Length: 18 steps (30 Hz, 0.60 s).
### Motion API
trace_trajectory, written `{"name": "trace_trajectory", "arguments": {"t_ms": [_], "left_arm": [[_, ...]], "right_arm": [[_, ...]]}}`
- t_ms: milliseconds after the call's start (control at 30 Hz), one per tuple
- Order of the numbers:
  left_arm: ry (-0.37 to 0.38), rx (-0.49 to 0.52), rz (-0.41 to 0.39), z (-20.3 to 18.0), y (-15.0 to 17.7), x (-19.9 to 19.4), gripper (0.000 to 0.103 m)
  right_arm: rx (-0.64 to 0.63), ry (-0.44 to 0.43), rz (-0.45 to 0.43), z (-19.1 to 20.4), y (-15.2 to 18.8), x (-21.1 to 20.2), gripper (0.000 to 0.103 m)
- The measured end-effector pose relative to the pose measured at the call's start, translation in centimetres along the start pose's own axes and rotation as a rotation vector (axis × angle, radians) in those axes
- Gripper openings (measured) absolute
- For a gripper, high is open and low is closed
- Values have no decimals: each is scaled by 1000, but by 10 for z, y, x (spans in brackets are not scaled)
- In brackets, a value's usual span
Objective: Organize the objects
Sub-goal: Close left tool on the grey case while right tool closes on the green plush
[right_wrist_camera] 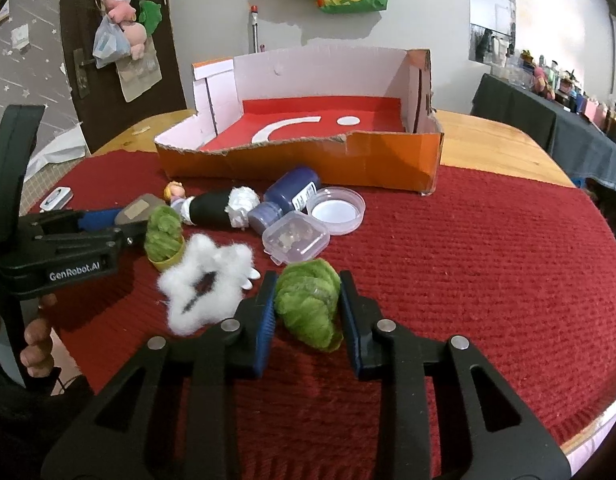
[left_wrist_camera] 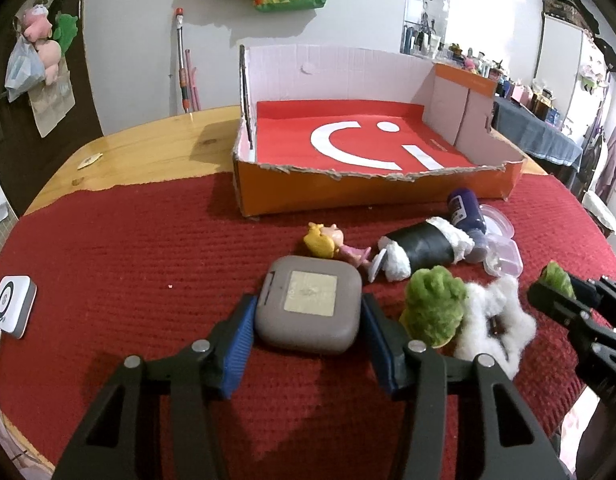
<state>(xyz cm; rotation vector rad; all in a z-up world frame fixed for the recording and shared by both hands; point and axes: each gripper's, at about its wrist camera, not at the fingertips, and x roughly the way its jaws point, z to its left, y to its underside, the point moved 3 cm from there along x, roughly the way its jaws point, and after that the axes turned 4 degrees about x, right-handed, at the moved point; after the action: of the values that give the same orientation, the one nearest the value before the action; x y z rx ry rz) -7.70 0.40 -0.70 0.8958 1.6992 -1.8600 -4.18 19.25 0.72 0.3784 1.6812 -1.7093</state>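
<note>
Left wrist view: left gripper point(left_wrist_camera: 308, 316) clamps grey case point(left_wrist_camera: 310, 309), mid-cloth, ready for lifting.
Right wrist view: right gripper point(right_wrist_camera: 308, 312) pinches green plush point(right_wrist_camera: 310, 304), likewise.
Destination: cardboard box point(left_wrist_camera: 348, 196), far edge, holds nothing.

a rounded grey-brown plastic case point(left_wrist_camera: 310, 306) lies flat on the red cloth. a fuzzy green plush piece point(right_wrist_camera: 308, 304) lies on its side nearby. beyond them stands an open orange cardboard box point(left_wrist_camera: 372, 190) with a red floor, nothing inside.
</note>
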Motion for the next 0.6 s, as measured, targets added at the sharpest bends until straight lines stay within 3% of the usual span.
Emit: {"name": "trace_trajectory", "arguments": {"t_ms": [600], "left_arm": [[10,-3,-55,-1,-15,-21,54]], "right_arm": [[-18,-72,-75,19,-41,-17,28]]}}
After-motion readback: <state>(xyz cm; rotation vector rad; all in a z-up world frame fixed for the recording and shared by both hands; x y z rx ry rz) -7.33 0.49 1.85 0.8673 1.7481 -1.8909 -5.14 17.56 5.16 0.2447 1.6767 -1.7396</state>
